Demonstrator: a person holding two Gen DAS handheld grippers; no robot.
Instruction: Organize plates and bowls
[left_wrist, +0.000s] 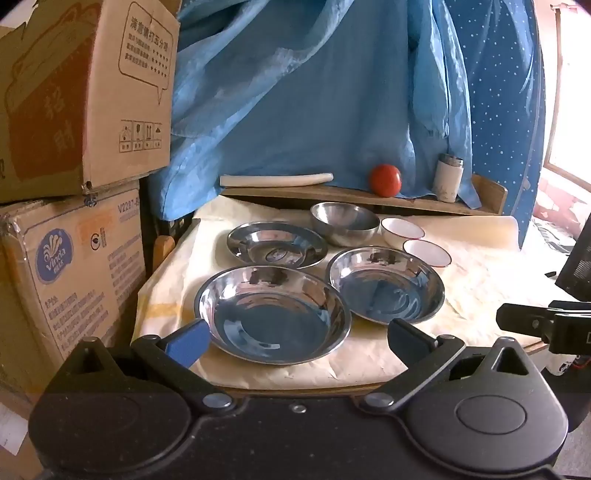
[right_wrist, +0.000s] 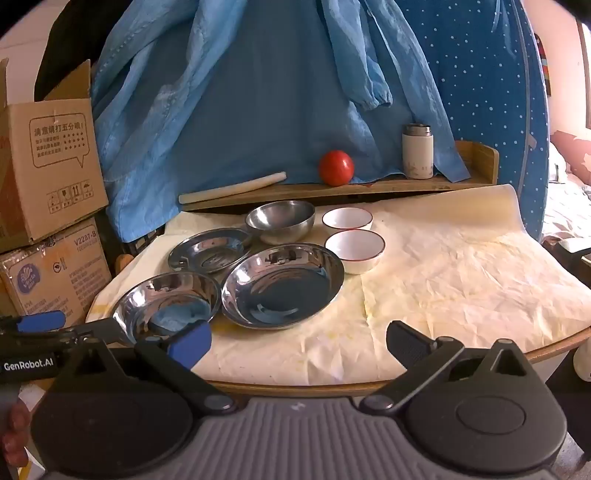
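Observation:
Three steel plates lie on the cloth-covered table: a near left plate (left_wrist: 273, 314) (right_wrist: 166, 302), a right plate (left_wrist: 386, 282) (right_wrist: 282, 284) and a far plate (left_wrist: 277, 243) (right_wrist: 208, 249). Behind them stand a steel bowl (left_wrist: 345, 221) (right_wrist: 280, 219) and two white red-rimmed bowls (left_wrist: 402, 229) (left_wrist: 426, 253) (right_wrist: 347, 218) (right_wrist: 354, 245). My left gripper (left_wrist: 295, 339) is open and empty, just in front of the near left plate; it also shows at the left edge of the right wrist view (right_wrist: 40, 321). My right gripper (right_wrist: 295, 341) is open and empty above the table's front edge.
A low wooden shelf (left_wrist: 332, 194) (right_wrist: 369, 186) at the back holds a white stick (left_wrist: 275, 179), a red tomato (left_wrist: 385, 180) (right_wrist: 336, 167) and a white flask (left_wrist: 448, 177) (right_wrist: 417, 151). Cardboard boxes (left_wrist: 74, 147) are stacked at the left. Blue cloth (left_wrist: 314, 92) hangs behind.

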